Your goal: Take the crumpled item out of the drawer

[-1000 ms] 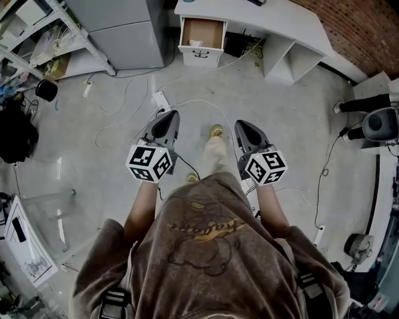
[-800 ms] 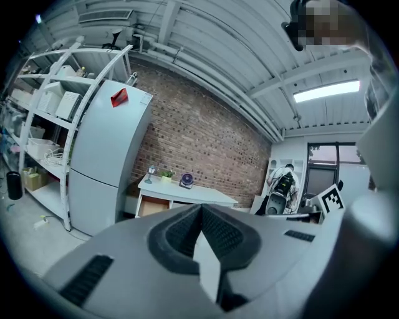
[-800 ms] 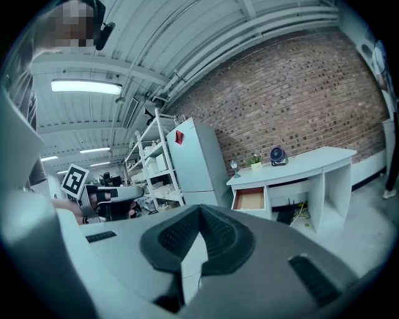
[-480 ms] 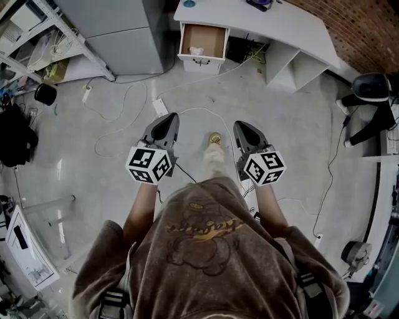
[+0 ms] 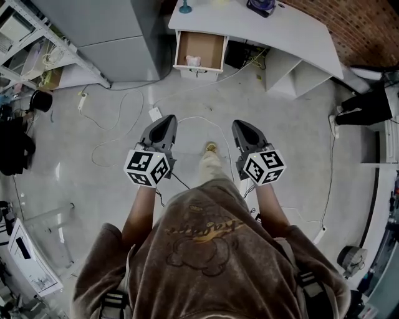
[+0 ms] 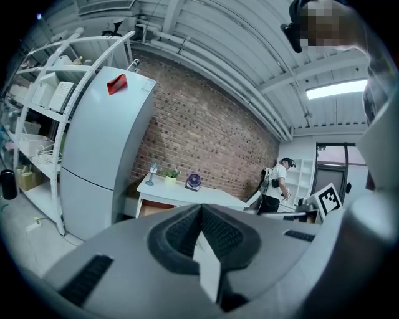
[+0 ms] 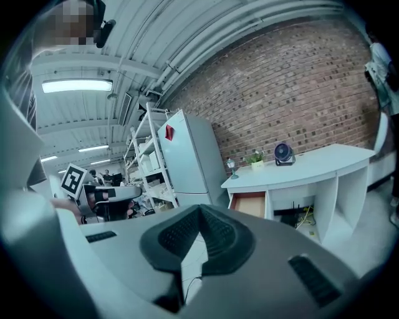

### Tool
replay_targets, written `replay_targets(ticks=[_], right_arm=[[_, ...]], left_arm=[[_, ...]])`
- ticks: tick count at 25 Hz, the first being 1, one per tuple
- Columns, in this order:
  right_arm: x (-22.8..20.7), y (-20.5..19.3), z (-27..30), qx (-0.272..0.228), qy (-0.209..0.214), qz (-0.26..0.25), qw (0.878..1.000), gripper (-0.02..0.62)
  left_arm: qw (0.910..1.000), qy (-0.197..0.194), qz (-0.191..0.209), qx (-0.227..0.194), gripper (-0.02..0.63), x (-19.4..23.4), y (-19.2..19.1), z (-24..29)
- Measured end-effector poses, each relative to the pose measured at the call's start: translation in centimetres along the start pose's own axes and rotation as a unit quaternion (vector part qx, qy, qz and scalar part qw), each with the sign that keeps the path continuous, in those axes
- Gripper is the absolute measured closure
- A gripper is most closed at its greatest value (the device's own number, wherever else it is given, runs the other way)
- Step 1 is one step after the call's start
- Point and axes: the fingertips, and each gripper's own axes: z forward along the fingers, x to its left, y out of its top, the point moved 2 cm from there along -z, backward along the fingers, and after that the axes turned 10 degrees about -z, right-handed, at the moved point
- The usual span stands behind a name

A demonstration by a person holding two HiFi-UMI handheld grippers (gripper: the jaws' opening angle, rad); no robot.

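An open drawer hangs out of the white desk far ahead in the head view, with a small pale crumpled item inside near its front. The drawer also shows in the right gripper view, under the desk top. My left gripper and right gripper are side by side above the floor, well short of the desk. Both are shut, with nothing between the pads. In the left gripper view the desk lies beyond the closed jaws.
A grey refrigerator stands left of the desk, with metal shelving further left. Cables and power strips trail over the concrete floor. A fan and small lamp sit on the desk. Another person stands at the right.
The desk and drawer have shifted slightly left and up in the head view as the person walks toward them. Both grippers keep their side-by-side pose and stay shut.
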Motion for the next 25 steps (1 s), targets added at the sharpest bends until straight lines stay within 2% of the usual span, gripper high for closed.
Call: replay_targets(ticks=[17,25], right_arm=[[-10.3,5.4,9.8,-0.002,0.031,-0.005,1.0,0.598],[-14.6,6.4,13.3,-0.001,0.055,-0.009,0.998,0.597]], left_arm=[[0.9996,0.028,-0.005,-0.003,0.598,2.7,5.2,12.5],[0.9988,0.049,-0.003,-0.011,0.598,3.3,5.9,16.9]])
